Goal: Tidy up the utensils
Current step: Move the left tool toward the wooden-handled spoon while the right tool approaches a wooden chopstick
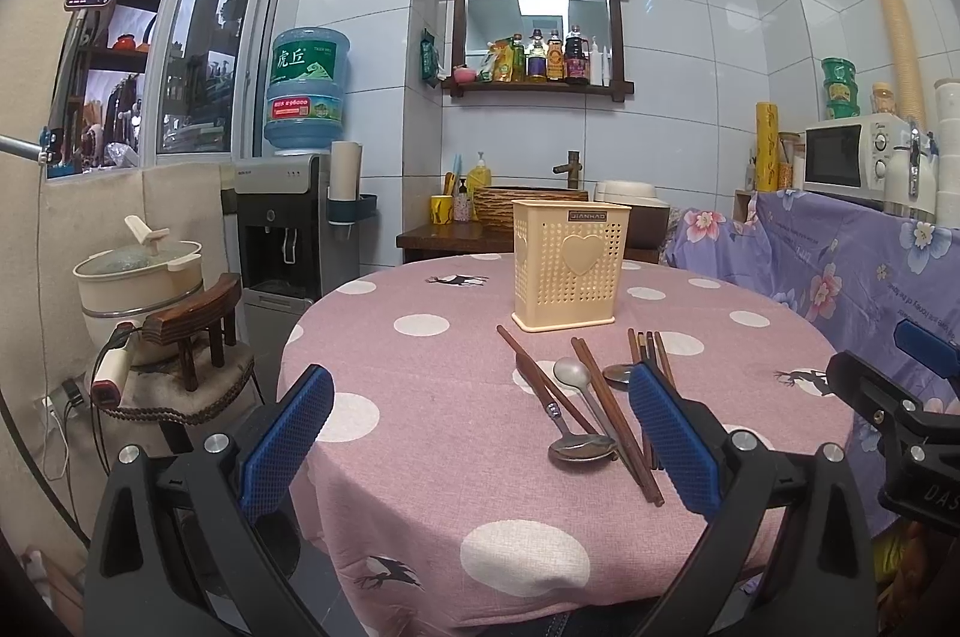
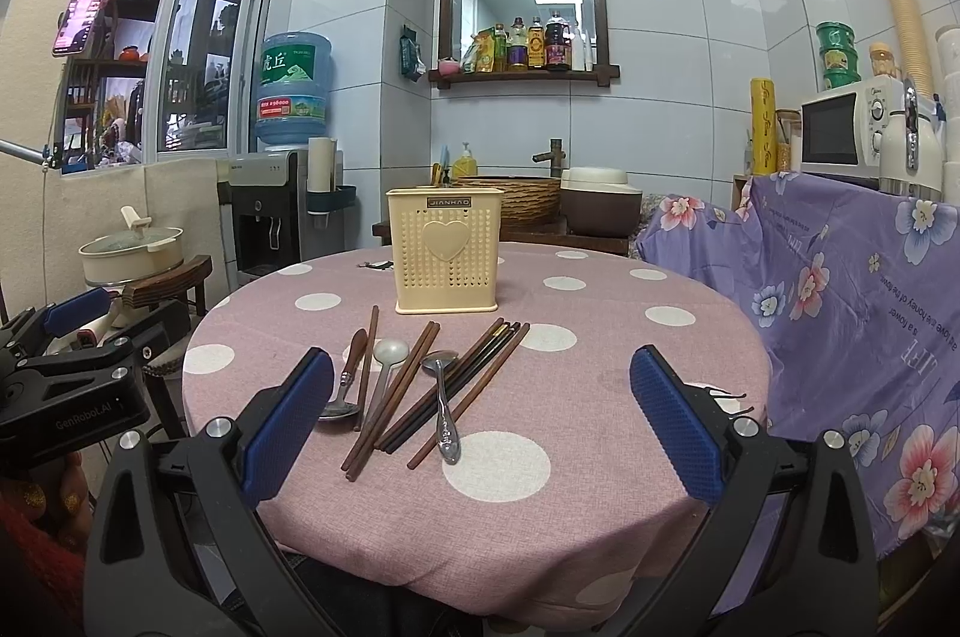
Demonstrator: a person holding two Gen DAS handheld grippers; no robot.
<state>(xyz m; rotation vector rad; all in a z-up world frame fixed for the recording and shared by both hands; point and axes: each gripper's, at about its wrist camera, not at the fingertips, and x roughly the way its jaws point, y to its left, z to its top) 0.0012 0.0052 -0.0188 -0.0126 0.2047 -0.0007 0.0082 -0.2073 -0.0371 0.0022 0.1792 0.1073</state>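
A cream perforated utensil holder (image 1: 570, 266) (image 2: 445, 250) with a heart on its front stands upright on the round pink polka-dot table (image 1: 456, 457) (image 2: 540, 505). In front of it lie several brown chopsticks (image 2: 420, 391) (image 1: 615, 418) and spoons: a wooden-handled spoon (image 2: 343, 388) (image 1: 549, 406), a pale spoon (image 2: 387, 358) (image 1: 573, 374) and a metal spoon (image 2: 443, 400). My left gripper (image 1: 480, 433) hovers open over the table's near left. My right gripper (image 2: 480, 421) is open just short of the utensils. Nothing is held.
A chair with a pot (image 1: 141, 271) stands left of the table, a water dispenser (image 1: 294, 223) behind it. A floral purple cloth (image 2: 840, 277) covers the counter on the right, under a microwave (image 2: 846, 132). A wicker basin (image 2: 528, 199) sits beyond the holder.
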